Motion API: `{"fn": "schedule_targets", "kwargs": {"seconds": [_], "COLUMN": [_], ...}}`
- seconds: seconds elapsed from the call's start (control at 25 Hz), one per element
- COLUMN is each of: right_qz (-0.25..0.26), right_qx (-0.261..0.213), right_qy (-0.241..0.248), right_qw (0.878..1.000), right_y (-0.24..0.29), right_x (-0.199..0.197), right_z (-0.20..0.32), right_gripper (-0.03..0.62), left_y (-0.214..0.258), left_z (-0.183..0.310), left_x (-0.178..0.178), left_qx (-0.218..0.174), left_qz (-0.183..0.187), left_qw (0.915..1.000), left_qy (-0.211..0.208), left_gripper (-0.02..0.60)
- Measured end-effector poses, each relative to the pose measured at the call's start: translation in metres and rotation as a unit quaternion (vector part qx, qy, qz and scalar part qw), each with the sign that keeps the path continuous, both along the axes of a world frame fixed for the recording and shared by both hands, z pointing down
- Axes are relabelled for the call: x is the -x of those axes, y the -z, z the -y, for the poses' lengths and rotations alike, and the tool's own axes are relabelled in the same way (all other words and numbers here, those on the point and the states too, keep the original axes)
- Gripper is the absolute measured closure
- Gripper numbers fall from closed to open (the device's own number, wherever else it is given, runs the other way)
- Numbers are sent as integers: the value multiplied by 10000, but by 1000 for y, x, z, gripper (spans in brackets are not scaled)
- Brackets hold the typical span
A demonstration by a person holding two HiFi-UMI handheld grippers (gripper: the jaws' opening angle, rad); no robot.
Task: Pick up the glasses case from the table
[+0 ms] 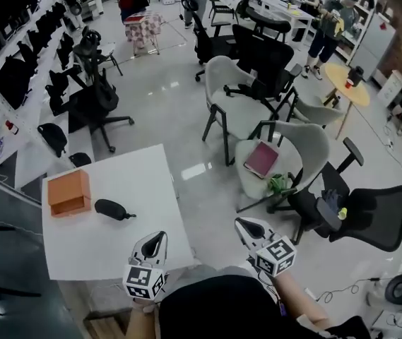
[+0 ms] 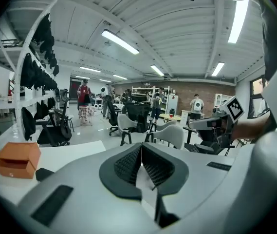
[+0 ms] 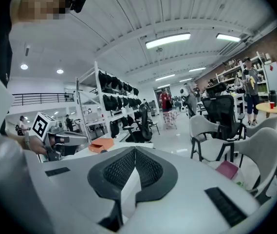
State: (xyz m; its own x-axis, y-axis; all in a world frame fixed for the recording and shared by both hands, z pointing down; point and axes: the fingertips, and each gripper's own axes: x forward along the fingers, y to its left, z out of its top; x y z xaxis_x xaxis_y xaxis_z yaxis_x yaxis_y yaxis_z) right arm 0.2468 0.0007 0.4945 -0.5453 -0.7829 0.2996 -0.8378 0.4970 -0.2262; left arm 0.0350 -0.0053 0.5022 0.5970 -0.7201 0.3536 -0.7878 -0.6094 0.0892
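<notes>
A black glasses case (image 1: 114,209) lies on the white table (image 1: 140,182), just right of an orange box (image 1: 68,193). My left gripper (image 1: 156,241) hovers over the table's near right corner, short of the case, with its jaws shut and nothing in them. The right gripper (image 1: 247,226) is off the table's right side above the floor, also shut and holding nothing. In the left gripper view the closed jaws (image 2: 141,146) point past the table; the case (image 2: 43,173) and the orange box (image 2: 17,159) sit low at the left. The right gripper view shows closed jaws (image 3: 135,150).
Grey chairs (image 1: 232,104) and black office chairs (image 1: 370,214) crowd the floor right of the table; one holds a pink book (image 1: 261,159). Shelves with black gear (image 1: 17,62) line the left. A round yellow table (image 1: 349,83) and people stand farther back.
</notes>
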Motion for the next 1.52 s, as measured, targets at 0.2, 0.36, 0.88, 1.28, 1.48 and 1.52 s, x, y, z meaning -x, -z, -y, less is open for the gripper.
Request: {"fn": "schedule_targets", "kwargs": {"seconds": [0.2,0.36,0.88,1.28,1.48,1.52], "right_qz": [-70,-72,-452,-542,-697,-710], "right_qx": [-13,107,472,765,943,986], "right_qy": [500,1008,2251,1722,1485,1419], "right_qw": [9987,9948,9721,9806,9819,9824], "right_y": [1,-5,-10,-20,-35,-38], "right_x": [37,71,136,118,104,101], "right_z": [52,83,164,192,187,185], "right_gripper": [568,568,568,568,568,568], "left_y": [-3,-14,-56,-132,-173,-182], "left_z": [27,35,76,113,134,139], "left_x": [36,64,124,189,218,223], "left_qx": [87,248,667,1276,1654,1744], "left_qz": [-5,-42,-233,-168,-290,-359], "left_qw": [9980,9922,9520,9017,8810,8761], "left_qy": [634,1223,2978,4128,4422,4481], "left_gripper": [561,561,560,441,338,321]}}
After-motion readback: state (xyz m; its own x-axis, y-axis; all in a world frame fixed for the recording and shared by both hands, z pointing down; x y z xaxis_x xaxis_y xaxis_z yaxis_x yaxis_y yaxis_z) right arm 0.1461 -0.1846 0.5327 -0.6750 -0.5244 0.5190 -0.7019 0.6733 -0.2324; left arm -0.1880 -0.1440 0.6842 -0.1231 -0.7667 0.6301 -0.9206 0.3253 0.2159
